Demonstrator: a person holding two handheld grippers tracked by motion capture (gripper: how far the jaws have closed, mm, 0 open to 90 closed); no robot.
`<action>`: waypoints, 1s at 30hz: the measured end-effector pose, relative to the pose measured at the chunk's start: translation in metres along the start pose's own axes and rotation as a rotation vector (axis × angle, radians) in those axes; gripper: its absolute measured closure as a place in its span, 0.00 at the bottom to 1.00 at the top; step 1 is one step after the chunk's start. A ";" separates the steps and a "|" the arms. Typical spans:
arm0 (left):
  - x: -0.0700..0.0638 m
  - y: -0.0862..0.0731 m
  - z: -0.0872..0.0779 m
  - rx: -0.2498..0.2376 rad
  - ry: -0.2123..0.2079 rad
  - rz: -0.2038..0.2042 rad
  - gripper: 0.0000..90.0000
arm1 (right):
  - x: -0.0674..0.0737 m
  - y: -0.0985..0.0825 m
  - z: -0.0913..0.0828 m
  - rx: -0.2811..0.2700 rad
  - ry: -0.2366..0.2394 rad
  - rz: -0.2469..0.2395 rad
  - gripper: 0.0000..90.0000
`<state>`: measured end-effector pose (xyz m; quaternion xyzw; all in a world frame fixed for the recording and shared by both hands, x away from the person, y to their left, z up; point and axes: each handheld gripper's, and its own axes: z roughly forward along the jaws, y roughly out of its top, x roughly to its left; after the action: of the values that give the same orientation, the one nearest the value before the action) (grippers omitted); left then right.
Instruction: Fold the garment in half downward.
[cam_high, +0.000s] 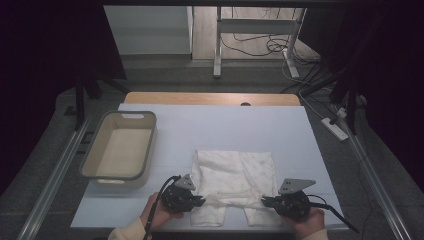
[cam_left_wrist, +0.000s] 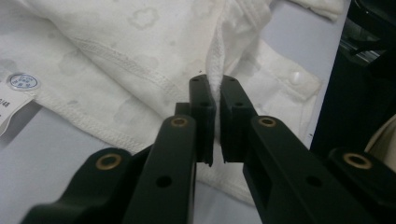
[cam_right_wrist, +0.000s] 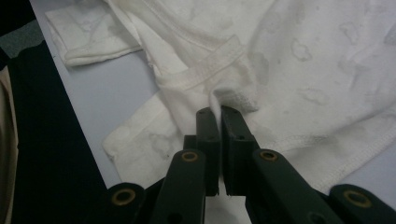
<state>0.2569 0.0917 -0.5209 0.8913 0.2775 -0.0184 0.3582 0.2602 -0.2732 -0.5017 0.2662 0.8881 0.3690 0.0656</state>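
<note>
The jaws of the left gripper (cam_high: 199, 201) pinch a raised fold of the white garment (cam_high: 235, 175), fabric standing up between the pads. Beyond and left of them sits a beige basket (cam_high: 93, 150). The garment lies flat on the pale tabletop (cam_high: 225, 125), spread between both pairs of jaws. The right gripper (cam_high: 267, 201) has its jaws pressed together on another fold at the garment's opposite edge.

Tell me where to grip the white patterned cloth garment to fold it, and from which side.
Probably at the two side edges near the leg openings, coming in level from each flank. The white patterned cloth garment lies flat, and there the left gripper and right gripper each already pinch a raised ridge of fabric.
</note>
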 end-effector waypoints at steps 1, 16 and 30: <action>0.000 0.000 -0.001 -0.008 -0.006 0.000 0.90 | 0.000 0.000 0.000 -0.004 0.001 0.003 0.96; 0.015 0.010 -0.016 -0.153 0.086 -0.071 0.45 | -0.002 0.016 -0.008 -0.156 -0.069 0.045 0.51; 0.044 0.029 -0.006 -0.169 0.152 -0.113 0.44 | 0.012 0.047 0.026 -0.139 -0.005 -0.032 0.50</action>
<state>0.3075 0.0996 -0.5086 0.8397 0.3542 0.0527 0.4083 0.2779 -0.2232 -0.4871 0.2477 0.8644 0.4279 0.0918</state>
